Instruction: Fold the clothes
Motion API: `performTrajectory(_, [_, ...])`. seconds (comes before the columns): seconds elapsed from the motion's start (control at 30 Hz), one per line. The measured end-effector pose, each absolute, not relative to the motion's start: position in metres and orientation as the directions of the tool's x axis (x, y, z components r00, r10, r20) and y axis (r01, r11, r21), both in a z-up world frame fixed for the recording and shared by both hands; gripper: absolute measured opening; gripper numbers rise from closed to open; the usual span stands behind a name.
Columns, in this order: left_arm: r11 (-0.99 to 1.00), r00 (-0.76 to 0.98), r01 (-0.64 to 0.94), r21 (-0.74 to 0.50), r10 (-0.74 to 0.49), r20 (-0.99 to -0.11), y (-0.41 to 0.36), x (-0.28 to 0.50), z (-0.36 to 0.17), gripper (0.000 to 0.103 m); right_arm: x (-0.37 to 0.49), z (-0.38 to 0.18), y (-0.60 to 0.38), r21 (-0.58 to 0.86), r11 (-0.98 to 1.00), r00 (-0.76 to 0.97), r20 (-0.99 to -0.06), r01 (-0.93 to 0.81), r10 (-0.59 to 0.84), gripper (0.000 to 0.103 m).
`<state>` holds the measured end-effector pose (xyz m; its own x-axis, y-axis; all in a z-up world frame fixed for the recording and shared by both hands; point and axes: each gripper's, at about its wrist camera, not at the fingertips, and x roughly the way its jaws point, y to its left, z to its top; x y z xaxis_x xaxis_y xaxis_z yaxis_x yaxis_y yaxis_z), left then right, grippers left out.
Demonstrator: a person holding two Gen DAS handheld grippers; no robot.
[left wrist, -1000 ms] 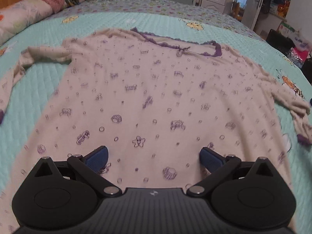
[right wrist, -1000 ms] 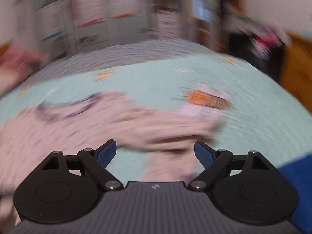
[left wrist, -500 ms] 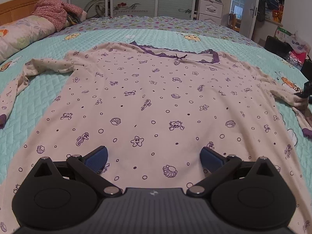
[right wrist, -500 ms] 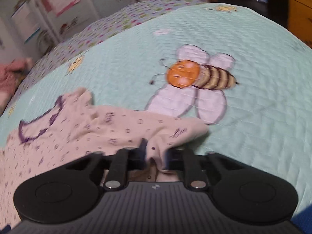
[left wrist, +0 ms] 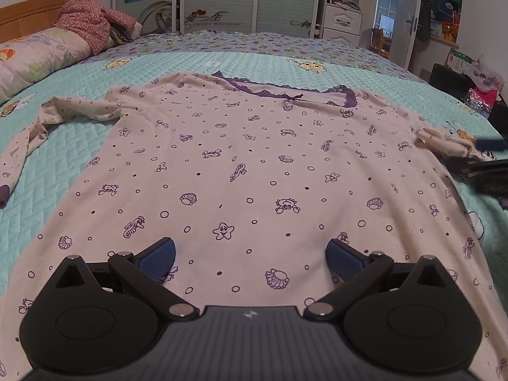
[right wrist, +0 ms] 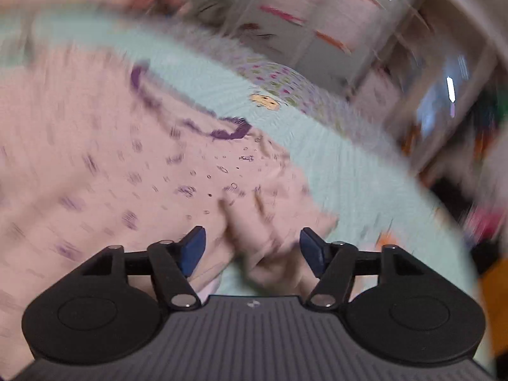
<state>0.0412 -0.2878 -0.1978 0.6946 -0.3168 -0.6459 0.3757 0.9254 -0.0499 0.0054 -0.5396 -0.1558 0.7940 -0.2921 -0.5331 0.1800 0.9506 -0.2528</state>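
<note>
A pale pink long-sleeved top (left wrist: 254,165) with purple sea-creature print and a purple lace neckline lies face up on the teal quilt (left wrist: 254,60). My left gripper (left wrist: 250,254) hovers open over its lower part with nothing between the pads. The top's left sleeve (left wrist: 31,133) trails off to the left. In the blurred right wrist view my right gripper (right wrist: 252,247) has its jaws opening. The bunched right sleeve (right wrist: 254,222) lies between them on the top's (right wrist: 111,174) shoulder area, free of both pads. The left wrist view shows the right gripper (left wrist: 479,162) at the far right by that folded-in sleeve (left wrist: 444,139).
A pillow (left wrist: 38,54) and a heap of pink clothing (left wrist: 92,22) sit at the bed's far left by the wooden headboard. Wardrobe doors (left wrist: 222,0) and a white drawer unit (left wrist: 341,23) stand behind the bed. Bags and boxes (left wrist: 476,92) crowd the floor at right.
The right gripper shut on the right sleeve's end, carried it in toward the top's body, and now has its jaws apart again. The left gripper stayed open over the hem.
</note>
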Motion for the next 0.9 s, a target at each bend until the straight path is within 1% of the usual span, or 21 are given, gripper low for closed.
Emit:
performTrajectory(0.07, [0.925,0.695,0.377,-0.054,-0.321,-0.643,-0.287,0.041,-0.198,0.103,-0.025,-0.144,-0.57,-0.038,0.953,0.811,-0.516,0.301,-0.277,0.069])
performTrajectory(0.13, [0.924,0.696,0.377,-0.059,-0.324,-0.641,-0.286,0.041,-0.198,0.103,-0.053,-0.139,-0.609,0.1,0.889,0.789,-0.512,0.447,-0.339,0.069])
performTrajectory(0.17, [0.924,0.696,0.377,-0.06,-0.325,-0.64,-0.286,0.04,-0.198,0.103,-0.062,-0.139,-0.627,0.15,0.852,0.771,-0.525,0.501,-0.361,0.069])
performTrajectory(0.23, [0.925,0.698,0.376,-0.058,-0.324,-0.639,-0.287,0.04,-0.198,0.103,-0.066,-0.147,-0.658,0.191,0.805,0.724,-0.584,0.562,-0.367,0.068])
performTrajectory(0.3, [0.925,0.698,0.376,-0.057,-0.323,-0.639,-0.287,0.04,-0.198,0.103,-0.059,-0.155,-0.677,0.244,0.79,0.718,-0.619,0.562,-0.319,0.067])
performTrajectory(0.37, [0.925,0.699,0.376,-0.057,-0.323,-0.638,-0.287,0.04,-0.198,0.103,-0.042,-0.16,-0.684,0.247,0.803,0.708,-0.65,0.542,-0.277,0.066])
performTrajectory(0.43, [0.925,0.699,0.376,-0.057,-0.324,-0.638,-0.286,0.04,-0.199,0.103,-0.021,-0.167,-0.687,0.258,0.826,0.697,-0.686,0.501,-0.209,0.059])
performTrajectory(0.47, [0.925,0.699,0.376,-0.056,-0.323,-0.638,-0.287,0.04,-0.199,0.103,-0.01,-0.17,-0.687,0.264,0.84,0.69,-0.704,0.474,-0.168,0.047])
performTrajectory(0.5, [0.925,0.699,0.376,-0.056,-0.322,-0.638,-0.287,0.04,-0.199,0.103,0.002,-0.172,-0.685,0.246,0.858,0.676,-0.722,0.451,-0.149,0.03])
performTrajectory(0.57, [0.925,0.699,0.376,-0.054,-0.321,-0.639,-0.287,0.041,-0.198,0.103,0.021,-0.167,-0.67,0.147,0.91,0.637,-0.756,0.388,-0.149,0.003])
performTrajectory(0.6, [0.925,0.699,0.376,-0.053,-0.321,-0.639,-0.286,0.041,-0.198,0.103,0.028,-0.162,-0.662,0.084,0.934,0.617,-0.77,0.348,-0.161,0.002])
performTrajectory(0.67, [0.926,0.699,0.374,-0.043,-0.313,-0.643,-0.288,0.041,-0.198,0.103,0.039,-0.151,-0.648,-0.069,0.957,0.586,-0.777,0.282,-0.229,0.002])
performTrajectory(0.73, [0.927,0.699,0.372,-0.033,-0.304,-0.647,-0.29,0.041,-0.197,0.103,0.039,-0.136,-0.648,-0.206,0.933,0.574,-0.743,0.294,-0.344,0.002])
performTrajectory(0.83, [0.929,0.7,0.369,-0.032,-0.3,-0.648,-0.291,0.04,-0.198,0.103,0.027,-0.122,-0.68,-0.398,0.798,0.482,-0.644,0.452,-0.594,0.002])
performTrajectory(0.9, [0.929,0.702,0.368,-0.029,-0.298,-0.647,-0.291,0.04,-0.198,0.103,0.021,-0.13,-0.713,-0.513,0.674,0.337,-0.602,0.531,-0.724,0.003])
